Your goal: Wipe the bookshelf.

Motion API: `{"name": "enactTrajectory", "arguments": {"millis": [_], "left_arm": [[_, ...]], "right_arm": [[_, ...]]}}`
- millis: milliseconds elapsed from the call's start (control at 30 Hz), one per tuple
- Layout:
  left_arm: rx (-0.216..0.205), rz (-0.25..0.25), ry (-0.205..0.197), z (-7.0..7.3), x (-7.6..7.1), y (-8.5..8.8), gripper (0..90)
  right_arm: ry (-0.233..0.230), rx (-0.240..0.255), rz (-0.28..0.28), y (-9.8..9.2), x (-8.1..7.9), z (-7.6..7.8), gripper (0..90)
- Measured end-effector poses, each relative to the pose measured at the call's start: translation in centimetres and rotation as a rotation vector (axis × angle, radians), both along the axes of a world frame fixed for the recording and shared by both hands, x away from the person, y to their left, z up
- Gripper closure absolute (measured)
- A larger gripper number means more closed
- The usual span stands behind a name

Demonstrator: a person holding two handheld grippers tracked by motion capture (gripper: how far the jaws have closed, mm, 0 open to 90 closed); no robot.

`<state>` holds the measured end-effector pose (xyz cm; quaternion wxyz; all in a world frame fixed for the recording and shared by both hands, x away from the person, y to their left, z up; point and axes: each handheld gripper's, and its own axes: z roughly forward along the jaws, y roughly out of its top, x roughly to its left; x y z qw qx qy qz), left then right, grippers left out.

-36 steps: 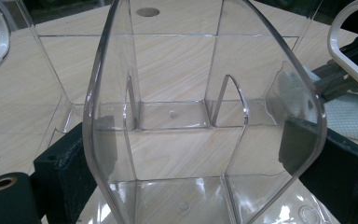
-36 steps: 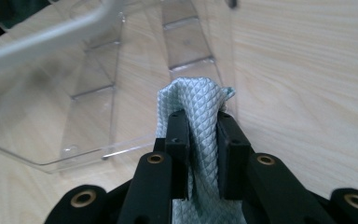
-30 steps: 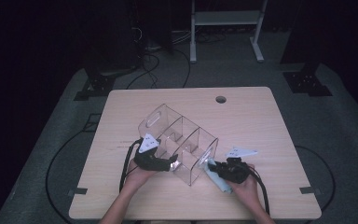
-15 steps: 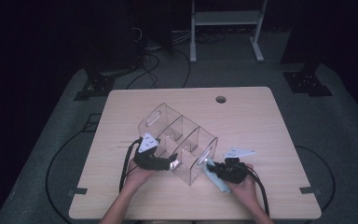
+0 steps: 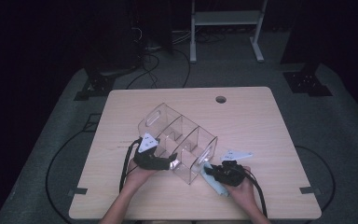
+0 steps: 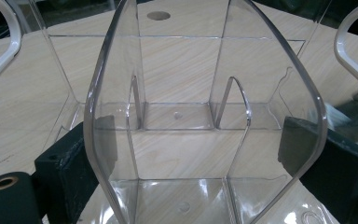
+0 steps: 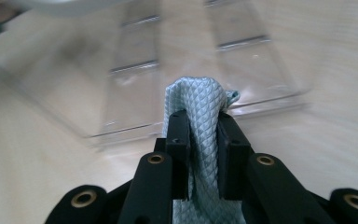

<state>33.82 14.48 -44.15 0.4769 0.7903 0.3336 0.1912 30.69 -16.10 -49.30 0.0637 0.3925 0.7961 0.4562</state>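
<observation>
Wiping setup: right hand-held gripper [image 7: 199,135] pinched tight on pale blue cloth [image 7: 196,100], just beside organizer's [image 5: 179,140] near-right end, probably touching. Left hand-held gripper [image 5: 165,163] spread wide, clamping organizer wall on counter [image 5: 261,121]; long axis runs diagonally.

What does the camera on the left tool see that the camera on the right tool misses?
The left gripper view shows the clear organizer's curved end wall standing between that tool's two wide-set black jaws, its dividers, and the table's round hole. The right gripper view shows a pale blue cloth pinched between that tool's jaws. Both share the clear organizer and the wooden table.
</observation>
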Motion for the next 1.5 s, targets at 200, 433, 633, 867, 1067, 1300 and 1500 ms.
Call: {"name": "enactTrajectory", "arguments": {"millis": [200,433,633,867,1067,1300,1500], "left_arm": [[0.001,0.003,0.004,0.0,0.0,0.0,8.0],[0.0,0.008,0.001,0.0,0.1,0.0,7.9],[-0.016,0.003,0.0,-0.2,0.1,0.5,8.0],[-0.014,0.008,-0.002,-0.1,0.1,0.3,7.8],[-0.009,0.004,0.003,-0.1,0.2,0.5,8.0],[-0.008,0.012,-0.001,-0.1,0.1,0.2,7.9],[-0.01,0.011,0.001,-0.1,0.2,0.4,7.9]], "right_arm": [[0.001,0.013,-0.002,-0.7,0.7,0.1,77.0],[0.007,0.025,-0.012,-0.5,0.7,0.0,77.1],[0.009,0.048,0.061,0.2,0.1,0.4,76.8],[-0.004,0.023,0.019,0.0,0.4,0.4,77.2],[-0.014,-0.001,0.119,1.8,-1.2,0.6,77.0],[-0.01,0.011,0.045,1.0,-0.5,0.5,77.2],[-0.033,-0.007,0.161,3.1,-2.6,1.1,77.2]]}}
